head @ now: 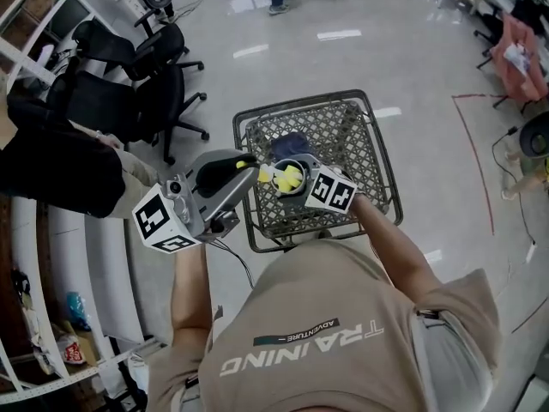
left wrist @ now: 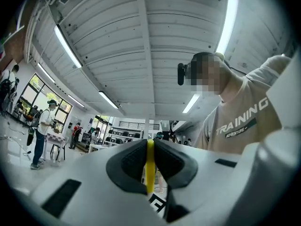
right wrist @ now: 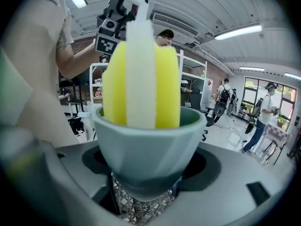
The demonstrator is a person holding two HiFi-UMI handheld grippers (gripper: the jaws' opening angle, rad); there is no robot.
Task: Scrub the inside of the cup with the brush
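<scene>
Cup (right wrist: 149, 147): clamped at its base between the jaws of the right gripper (right wrist: 149, 185), and held steady above the wire basket (head: 377, 157) with its mouth turned to the brush (right wrist: 141, 74).
Brush: thin yellow handle pinched by the closed left gripper (left wrist: 149, 171), and sponge head sunk inside the cup.
Step, as judged: scrubbing is under way.
</scene>
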